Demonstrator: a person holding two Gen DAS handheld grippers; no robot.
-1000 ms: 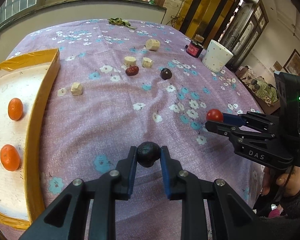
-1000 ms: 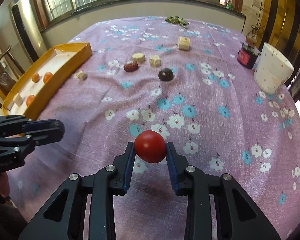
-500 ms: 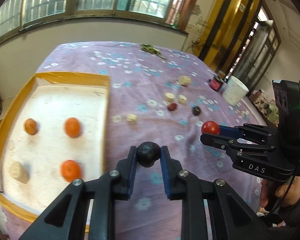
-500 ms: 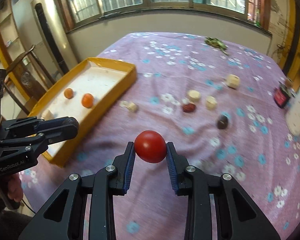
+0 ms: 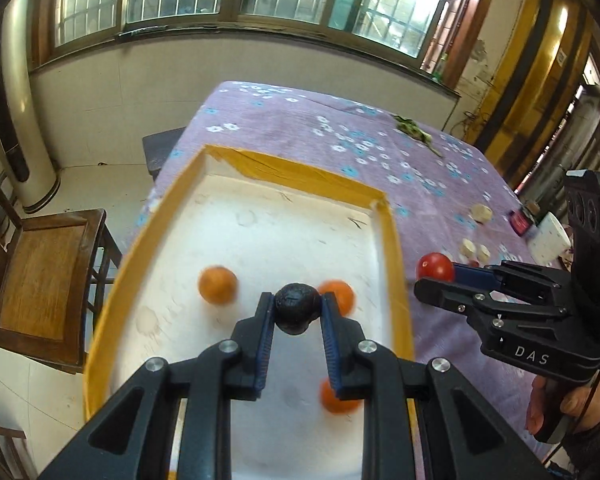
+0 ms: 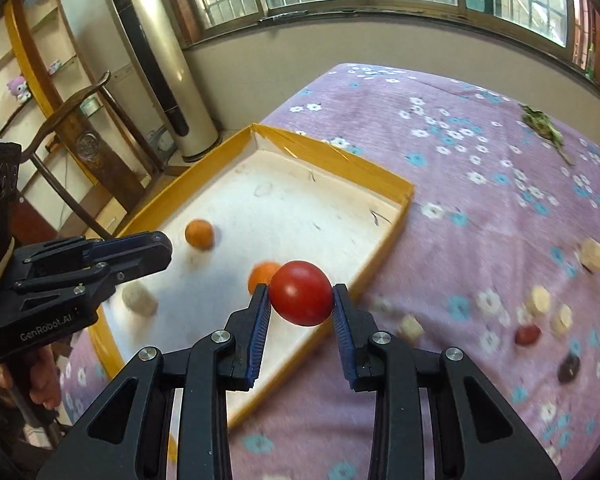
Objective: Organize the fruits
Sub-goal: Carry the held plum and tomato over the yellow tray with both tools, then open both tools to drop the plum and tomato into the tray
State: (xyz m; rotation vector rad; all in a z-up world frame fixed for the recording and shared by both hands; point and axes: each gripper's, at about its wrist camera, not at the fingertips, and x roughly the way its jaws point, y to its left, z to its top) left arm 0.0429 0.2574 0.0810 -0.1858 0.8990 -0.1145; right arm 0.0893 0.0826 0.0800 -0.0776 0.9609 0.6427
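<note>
The left gripper has its jaws clamped on a dark wrinkled fruit, hanging over the yellow-rimmed tray on the desk. The right gripper grips a red tomato above the tray's near rim. To do this well, lower each fruit close to the white floor, clear of the oranges, before opening, so nothing rolls or bumps; the tomato likely bruises under a drop.

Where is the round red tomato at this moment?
The round red tomato is clamped in the right gripper, in the air by the near right wall of the yellow-rimmed white tray, beside an orange fruit.
</note>
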